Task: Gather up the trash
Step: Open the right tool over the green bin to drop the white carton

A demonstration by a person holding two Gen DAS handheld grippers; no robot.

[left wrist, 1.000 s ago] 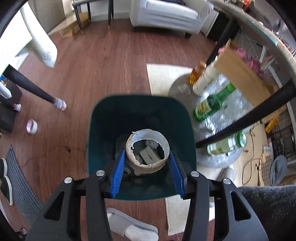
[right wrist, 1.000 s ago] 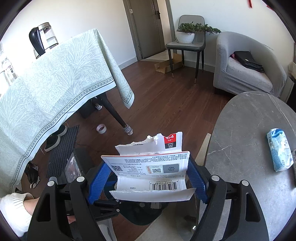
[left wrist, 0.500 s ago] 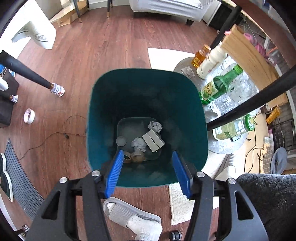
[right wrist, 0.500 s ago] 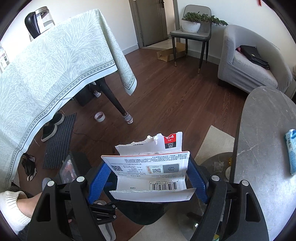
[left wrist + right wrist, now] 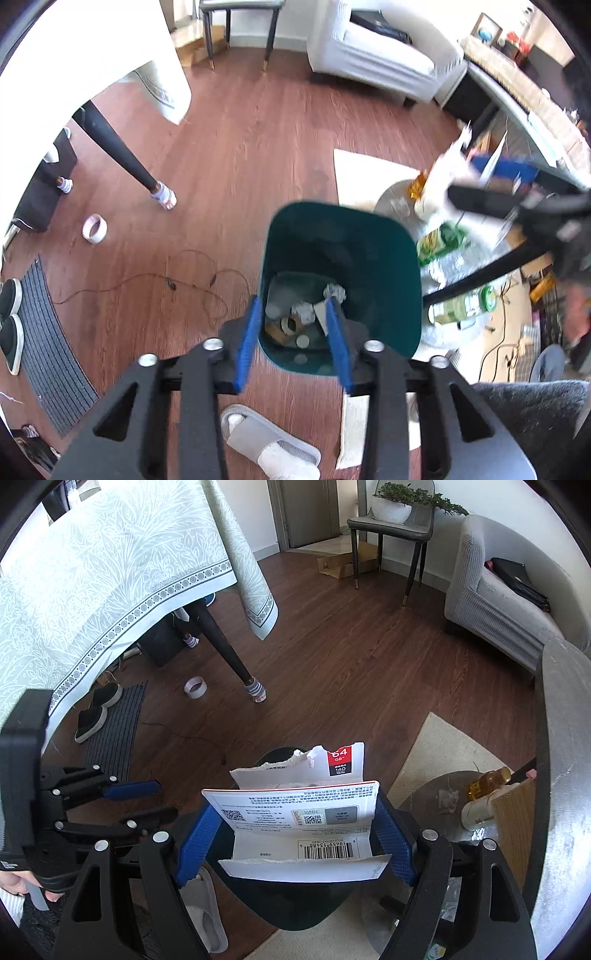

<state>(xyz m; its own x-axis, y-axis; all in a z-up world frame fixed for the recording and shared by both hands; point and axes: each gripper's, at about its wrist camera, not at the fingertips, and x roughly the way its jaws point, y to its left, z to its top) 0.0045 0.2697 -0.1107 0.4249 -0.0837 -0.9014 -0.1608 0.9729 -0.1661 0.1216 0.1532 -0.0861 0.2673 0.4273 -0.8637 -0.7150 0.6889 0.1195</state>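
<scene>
A dark green trash bin (image 5: pixel 384 258) stands on the wood floor and holds a cardboard tape roll (image 5: pixel 289 325), crumpled paper and other scraps. My left gripper (image 5: pixel 291 306) is open and empty, above the bin's near left side. My right gripper (image 5: pixel 291 823) is shut on a torn white card package (image 5: pixel 303 812) with a red 64 GB corner and a barcode, held over the bin (image 5: pixel 288 901). The right gripper with the package shows blurred in the left wrist view (image 5: pixel 491 173). The left gripper shows at the left of the right wrist view (image 5: pixel 144 801).
A tape roll (image 5: pixel 94 229) lies by the clothed table's leg (image 5: pixel 122 158). Bottles (image 5: pixel 461 306) stand under the grey round table (image 5: pixel 565 738) at right. A slipper (image 5: pixel 269 446), a cable (image 5: pixel 147 280), a striped mat with shoes (image 5: pixel 40 325), an armchair (image 5: pixel 506 590) and a chair (image 5: pixel 391 535) surround.
My left gripper let the cardboard roll fall into the bin, then rose and drew back left. My right gripper carried the package down over the bin.
</scene>
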